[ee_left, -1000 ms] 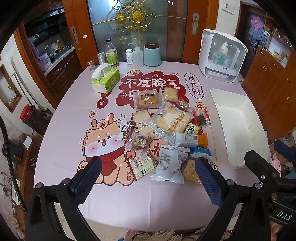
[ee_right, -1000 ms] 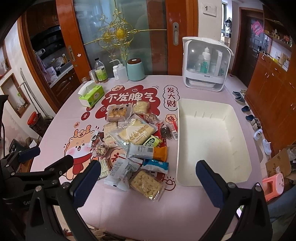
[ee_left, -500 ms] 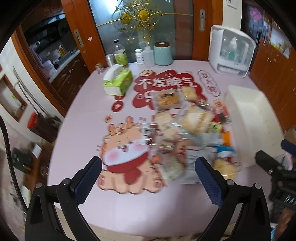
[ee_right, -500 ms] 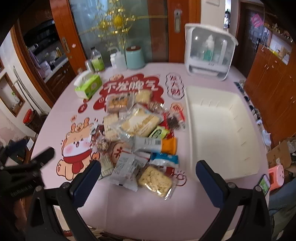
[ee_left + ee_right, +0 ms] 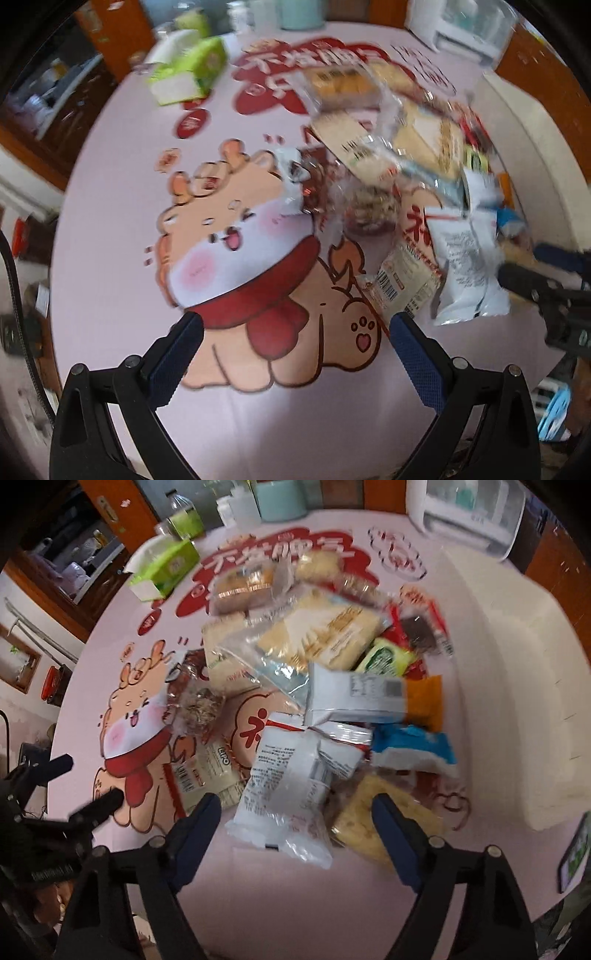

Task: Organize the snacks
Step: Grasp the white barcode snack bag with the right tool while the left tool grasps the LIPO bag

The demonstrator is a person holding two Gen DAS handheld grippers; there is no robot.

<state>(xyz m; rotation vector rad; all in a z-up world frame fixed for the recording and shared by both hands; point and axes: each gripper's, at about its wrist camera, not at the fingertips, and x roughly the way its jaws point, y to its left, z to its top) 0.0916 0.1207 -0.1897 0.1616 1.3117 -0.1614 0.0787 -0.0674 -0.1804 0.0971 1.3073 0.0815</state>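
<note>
Right wrist view: I read the scene from the pink printed surface (image 5: 110,635) down to the single packet that matters. The white bin (image 5: 524,686) stands along the right edge, and I see nothing in the part of it that shows. The snack pile (image 5: 314,657) lies on the surface just left of the bin. The white packet (image 5: 291,794) sits at the near edge of the pile, directly ahead of the right gripper (image 5: 291,819), with its long axis running away from me, roughly in line with the fingers. A yellow biscuit pack (image 5: 373,823) lies touching it on the right, partly behind the right finger. The right jaws are spread and have just been closing a little; the packet's near end lies between the fingertips, but the pads do not press on it.

I judge the right hand the nearer one for this packet, and the bin lies on its side as well.

Left wrist view: the left gripper (image 5: 295,336) is also spread, with only bare surface and the printed cartoon between its jaws; the pile lies up and to its right. This view shows the right gripper entering at its right edge. The bin's floor is visible only from the right wrist.
</note>
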